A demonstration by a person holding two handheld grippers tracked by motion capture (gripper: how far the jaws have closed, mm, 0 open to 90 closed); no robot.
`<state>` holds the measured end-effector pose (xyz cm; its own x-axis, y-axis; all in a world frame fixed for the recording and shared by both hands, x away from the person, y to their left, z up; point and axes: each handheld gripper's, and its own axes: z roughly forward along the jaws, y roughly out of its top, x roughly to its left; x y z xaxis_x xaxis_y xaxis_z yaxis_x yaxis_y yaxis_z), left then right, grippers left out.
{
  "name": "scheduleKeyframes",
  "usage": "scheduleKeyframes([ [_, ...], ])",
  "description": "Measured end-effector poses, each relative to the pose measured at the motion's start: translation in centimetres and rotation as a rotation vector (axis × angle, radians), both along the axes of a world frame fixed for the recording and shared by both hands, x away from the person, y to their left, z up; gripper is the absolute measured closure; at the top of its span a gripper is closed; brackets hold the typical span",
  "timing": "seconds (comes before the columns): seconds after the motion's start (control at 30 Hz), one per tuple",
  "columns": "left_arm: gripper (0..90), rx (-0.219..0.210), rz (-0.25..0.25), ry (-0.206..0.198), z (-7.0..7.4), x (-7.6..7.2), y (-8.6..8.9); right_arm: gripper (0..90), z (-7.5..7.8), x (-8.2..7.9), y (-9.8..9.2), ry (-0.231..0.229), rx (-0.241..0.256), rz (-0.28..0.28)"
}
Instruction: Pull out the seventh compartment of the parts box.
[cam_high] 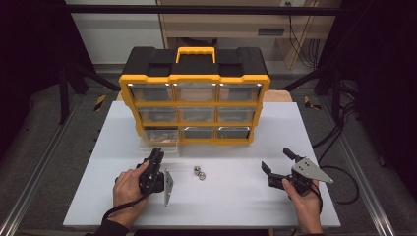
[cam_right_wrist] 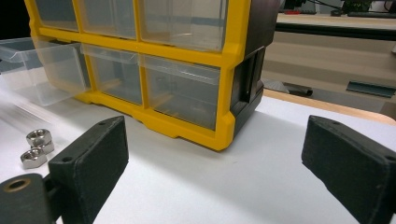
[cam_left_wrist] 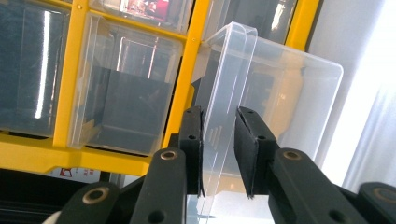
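Note:
A yellow and black organizer [cam_high: 194,77] with clear drawers stands at the back of the white table [cam_high: 236,196]. Its bottom-left drawer [cam_high: 160,138] is pulled out part way. My left gripper [cam_high: 157,153] is at that drawer's front. In the left gripper view its jaws [cam_left_wrist: 218,119] are shut on the clear front lip of the drawer [cam_left_wrist: 280,102]. Two steel nuts [cam_high: 198,172] lie on the table between the grippers, and the nuts [cam_right_wrist: 36,148] also show beside the organizer [cam_right_wrist: 224,93]. My right gripper [cam_high: 276,159] rests wide open at the right, holding nothing.
Bare white table lies in front of the organizer and to the right of the nuts. The other drawers [cam_left_wrist: 116,88] sit closed in the yellow frame. A cable [cam_high: 339,172] trails off the table's right edge. Metal rails run along both sides.

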<state>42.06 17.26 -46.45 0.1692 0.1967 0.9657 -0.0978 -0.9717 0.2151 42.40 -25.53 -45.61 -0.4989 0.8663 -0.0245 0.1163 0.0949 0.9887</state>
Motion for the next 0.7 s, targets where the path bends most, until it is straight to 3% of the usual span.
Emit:
scheduleKeyframes([
  [0.1, 71.3, -0.01, 0.0, 0.001, 0.0, 0.1, 0.1, 6.8, 0.0, 0.0, 0.0, 0.01, -0.008, 0.001],
  [0.2, 68.9, -0.052, -0.005, 0.017, 0.1, 0.1, 0.2, 6.7, 0.0, 0.0, 0.1, 0.009, -0.009, 0.002],
  [0.27, 59.4, -0.087, -0.01, 0.029, 0.1, 0.1, 0.1, 6.3, -0.1, 0.1, 0.1, 0.002, -0.013, 0.008],
  [0.3, 57.5, -0.114, -0.031, 0.023, 0.0, 0.2, 0.0, 6.3, -0.1, 0.1, 0.2, 0.004, -0.012, 0.007],
  [0.33, 54.7, -0.172, -0.055, 0.021, 0.0, 0.2, -0.2, 6.3, -0.1, 0.1, 0.2, 0.01, -0.014, 0.007],
  [0.37, 51.4, -0.172, -0.055, 0.021, 0.0, 0.2, -0.2, 6.2, -0.1, 0.1, 0.2, 0.005, -0.011, 0.012],
  [0.4, 47.9, -0.21, -0.045, 0.047, 0.1, 0.1, -0.1, 6.2, -0.1, 0.1, 0.3, 0.006, -0.012, 0.011],
  [0.47, 43.4, -0.228, -0.045, 0.064, 0.2, 0.2, 0.0, 6.2, -0.1, 0.1, 0.3, 0.006, -0.016, 0.007],
  [0.53, 41.5, -0.299, -0.045, 0.11, 0.2, 0.2, 0.4, 6.2, -0.1, 0.1, 0.3, 0.01, -0.022, -0.006],
  [0.63, 38.3, -0.363, -0.026, 0.142, 0.6, 0.2, 1.1, 6.2, -0.1, 0.2, 0.3, 0.013, -0.025, -0.017],
  [0.7, 34.2, -0.44, -0.02, 0.163, 0.9, 0.2, 1.9, 6.2, -0.1, 0.1, 0.2, 0.018, -0.028, -0.02],
])
